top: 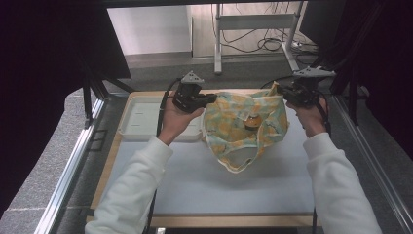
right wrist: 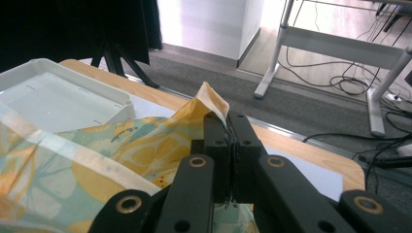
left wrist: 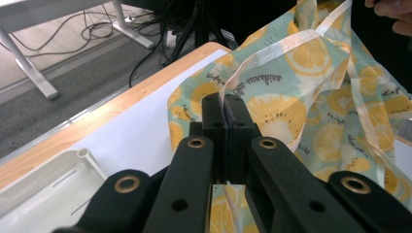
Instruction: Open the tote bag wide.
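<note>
- Cloth bag (top: 246,126), seen from the high view: a thin, soft bag printed with lemon slices on pale green, trimmed with cream tape, hangs stretched between the two grippers above the white table (top: 204,185). The left gripper (top: 210,99) pinches its left upper edge, the right gripper (top: 284,93) its right upper corner. The lower part sags onto the table, a loop of handle trailing toward the person. Something small and brownish sits in the bag's mouth; I cannot tell what. A white plastic tray (top: 141,117) lies just left of it.
- Left gripper view: the jaws are closed flat on the bag's (left wrist: 291,97) taped hem, the fabric rippling away to the right. The tray's (left wrist: 43,184) rim shows lower left.
- Right gripper view: the jaws are clamped on a peaked fold of the bag (right wrist: 160,145), its plain yellowish lining turned outward.
- My guess: lifting and spreading is done; whatever laying flat or folding is meant remains.
</note>
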Action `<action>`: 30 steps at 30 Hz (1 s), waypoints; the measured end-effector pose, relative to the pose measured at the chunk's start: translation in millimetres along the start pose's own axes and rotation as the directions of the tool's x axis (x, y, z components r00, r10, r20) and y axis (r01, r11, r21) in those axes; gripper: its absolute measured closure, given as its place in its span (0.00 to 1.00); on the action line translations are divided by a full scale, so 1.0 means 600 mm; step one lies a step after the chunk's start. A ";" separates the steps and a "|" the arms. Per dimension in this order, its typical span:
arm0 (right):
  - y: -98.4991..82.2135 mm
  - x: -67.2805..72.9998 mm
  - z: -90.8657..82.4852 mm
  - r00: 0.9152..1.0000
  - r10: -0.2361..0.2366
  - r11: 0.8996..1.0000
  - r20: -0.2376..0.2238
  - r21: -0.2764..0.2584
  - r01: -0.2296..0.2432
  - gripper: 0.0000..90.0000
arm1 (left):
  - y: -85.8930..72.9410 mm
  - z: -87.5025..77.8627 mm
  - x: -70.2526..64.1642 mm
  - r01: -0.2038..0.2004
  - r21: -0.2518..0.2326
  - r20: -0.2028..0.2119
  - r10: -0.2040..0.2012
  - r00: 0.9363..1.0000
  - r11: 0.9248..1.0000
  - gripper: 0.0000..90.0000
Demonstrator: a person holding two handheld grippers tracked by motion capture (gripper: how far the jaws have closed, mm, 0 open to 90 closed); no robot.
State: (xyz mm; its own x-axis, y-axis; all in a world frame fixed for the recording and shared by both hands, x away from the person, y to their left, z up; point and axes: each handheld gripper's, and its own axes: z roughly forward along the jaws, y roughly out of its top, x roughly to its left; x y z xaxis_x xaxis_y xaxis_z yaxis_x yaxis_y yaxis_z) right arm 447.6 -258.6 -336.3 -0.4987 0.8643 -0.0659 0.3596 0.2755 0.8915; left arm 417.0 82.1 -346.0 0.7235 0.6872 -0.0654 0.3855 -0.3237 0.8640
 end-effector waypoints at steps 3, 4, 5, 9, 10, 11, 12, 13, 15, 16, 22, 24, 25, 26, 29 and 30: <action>-0.003 -0.002 0.011 1.000 0.006 1.000 0.005 0.009 -0.007 0.97 | -0.002 0.008 0.002 0.012 0.007 -0.002 -0.012 1.000 1.000 1.00; -0.005 -0.003 0.015 1.000 0.009 1.000 0.008 0.011 -0.009 0.97 | -0.002 0.011 0.004 0.014 0.008 -0.004 -0.014 1.000 1.000 1.00; -0.005 -0.004 0.018 1.000 0.010 1.000 0.011 0.015 -0.010 0.97 | -0.002 0.013 0.006 0.017 0.012 -0.005 -0.017 1.000 1.000 1.00; -0.011 -0.010 0.033 1.000 0.016 0.999 0.022 0.035 -0.017 0.97 | -0.003 0.022 0.017 0.047 0.008 -0.001 -0.047 0.999 0.999 1.00; -0.013 -0.011 0.036 0.999 0.020 0.999 0.025 0.043 -0.021 0.97 | -0.003 0.025 0.020 0.055 0.011 0.002 -0.055 0.998 0.998 1.00; -0.015 -0.013 0.040 0.999 0.020 0.999 0.028 0.049 -0.021 0.97 | -0.003 0.025 0.020 0.055 0.011 0.002 -0.055 0.998 0.998 1.00; -0.017 -0.015 0.044 0.999 0.025 0.998 0.030 0.055 -0.027 0.97 | -0.005 0.032 0.026 0.068 0.013 -0.004 -0.068 0.998 0.998 1.00; -0.019 -0.017 0.048 0.999 0.029 0.998 0.033 0.060 -0.031 0.97 | -0.006 0.035 0.030 0.076 0.015 -0.005 -0.076 0.997 0.997 1.00; -0.021 -0.018 0.051 0.999 0.032 0.997 0.036 0.065 -0.034 0.97 | -0.007 0.039 0.033 0.084 0.017 -0.010 -0.084 0.996 0.996 1.00; -0.025 -0.021 0.058 0.999 0.034 0.996 0.040 0.076 -0.037 0.97 | -0.008 0.042 0.036 0.091 0.019 -0.015 -0.091 0.996 0.996 1.00; -0.036 -0.028 0.078 0.998 0.040 0.993 0.051 0.105 -0.045 0.97 | -0.011 0.060 0.051 0.122 0.016 -0.027 -0.121 0.992 0.992 1.00; -0.040 -0.031 0.085 0.998 0.040 0.992 0.057 0.116 -0.047 0.97 | -0.011 0.066 0.053 0.125 0.016 -0.028 -0.125 0.992 0.992 1.00; -0.040 -0.031 0.085 0.998 0.040 0.992 0.057 0.116 -0.047 0.97 | -0.011 0.069 0.054 0.127 0.017 -0.030 -0.127 0.991 0.992 1.00; -0.045 -0.033 0.092 0.997 0.048 0.990 0.057 0.129 -0.055 0.97 | -0.010 0.074 0.056 0.134 0.018 -0.033 -0.134 0.990 0.991 1.00; -0.052 -0.035 0.100 0.997 0.053 0.988 0.056 0.144 -0.061 0.97 | -0.011 0.080 0.058 0.135 0.024 -0.034 -0.134 0.990 0.990 1.00; -0.060 -0.035 0.107 0.997 0.055 0.984 0.055 0.166 -0.064 0.97 | -0.012 0.083 0.058 0.135 0.029 -0.034 -0.134 0.990 0.990 1.00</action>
State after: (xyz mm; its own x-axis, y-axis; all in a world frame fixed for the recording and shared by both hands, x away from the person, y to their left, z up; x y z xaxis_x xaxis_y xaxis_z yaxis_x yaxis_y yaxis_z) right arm 495.9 -259.7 -396.2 -0.4337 0.9001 -0.0410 0.5166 0.2857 0.8071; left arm 467.7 76.0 -379.2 0.6453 0.7463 -0.1631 0.4961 -0.2470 0.8324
